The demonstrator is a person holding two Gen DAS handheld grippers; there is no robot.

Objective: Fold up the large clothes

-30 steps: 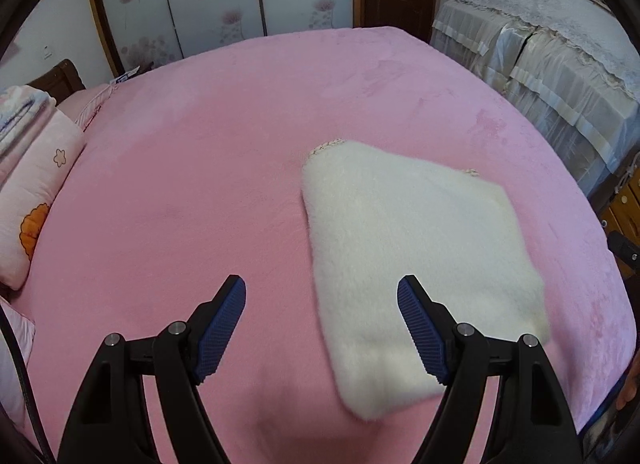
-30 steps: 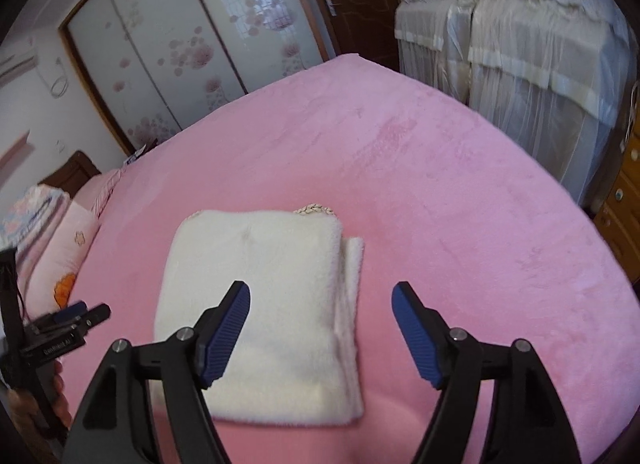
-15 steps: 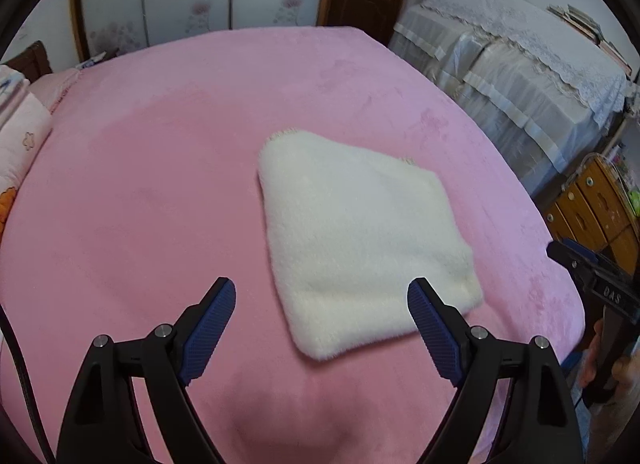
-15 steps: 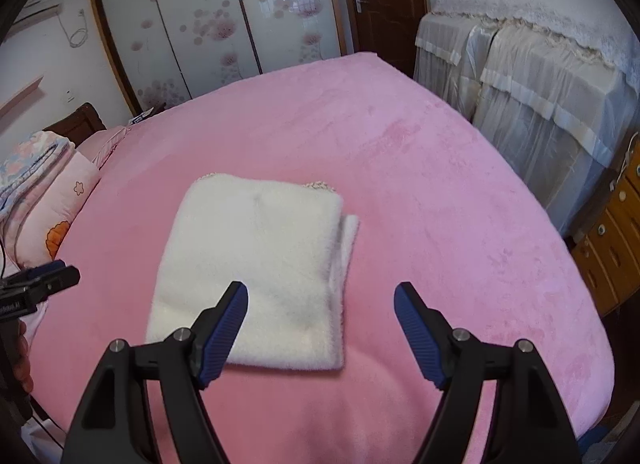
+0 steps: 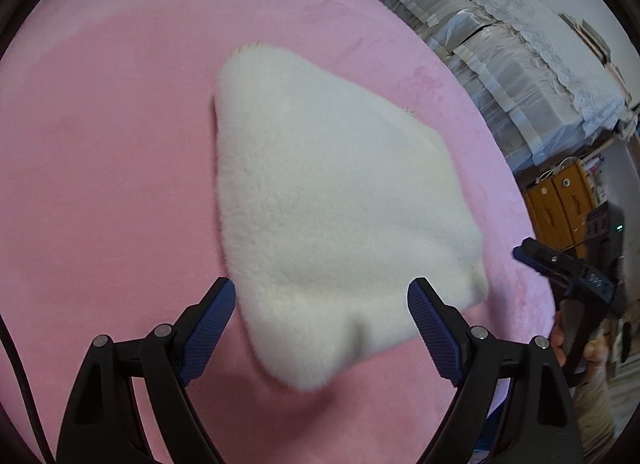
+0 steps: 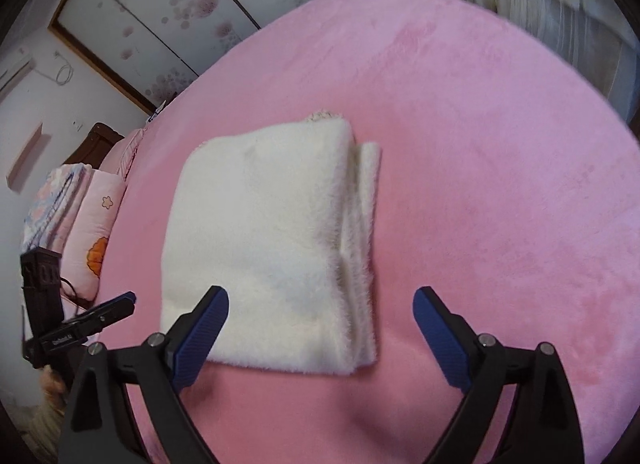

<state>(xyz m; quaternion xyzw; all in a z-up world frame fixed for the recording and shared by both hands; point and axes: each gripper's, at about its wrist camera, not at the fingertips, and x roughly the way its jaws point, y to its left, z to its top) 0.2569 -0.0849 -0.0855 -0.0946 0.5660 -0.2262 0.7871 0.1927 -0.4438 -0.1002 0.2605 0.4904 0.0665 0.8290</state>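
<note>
A white fluffy garment (image 5: 328, 200) lies folded into a thick rectangle on the pink bed (image 5: 100, 144). My left gripper (image 5: 322, 328) is open and empty, its jaws wide apart over the garment's near corner. In the right wrist view the same garment (image 6: 264, 240) shows folded layers along its right edge. My right gripper (image 6: 320, 328) is open and empty, just above the garment's near right corner. The right gripper also shows in the left wrist view (image 5: 568, 268), and the left gripper in the right wrist view (image 6: 80, 328).
Pink pillows and folded bedding (image 6: 80, 216) lie at the bed's head. A covered sofa (image 5: 520, 48) and a wooden cabinet (image 5: 560, 204) stand past the bed's right side. A wardrobe with flowered doors (image 6: 168, 24) stands behind the bed.
Both grippers have moved in closer to the garment and lower, so it fills more of each view. Both stay open. The garment has not moved.
</note>
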